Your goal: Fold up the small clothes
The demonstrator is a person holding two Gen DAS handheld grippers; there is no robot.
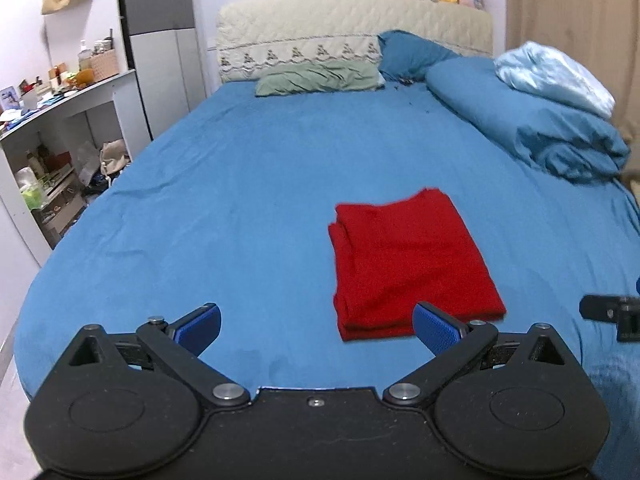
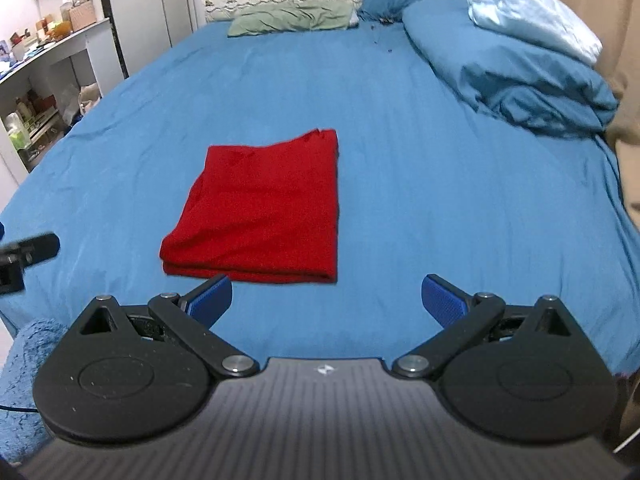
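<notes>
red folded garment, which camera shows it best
The right wrist view: the red folded garment lies near the middle of the frame, whole and unblocked, with its stacked layers showing along the near edge. In the left wrist view the left gripper's right finger covers the garment's near corner, and it sits off to the right.

Two wrist cameras low at the bed's (image 1: pixel 248 184) foot, facing the headboard (image 1: pixel 352 32), sharing the nearby red cloth (image 1: pixel 408 264), seen from either side

left claw (image 1: pixel 316 326): jaws spread wide, empty, held level | right claw (image 2: pixel 326 300): jaws spread wide, empty, held level | the two side by side, apart
</notes>
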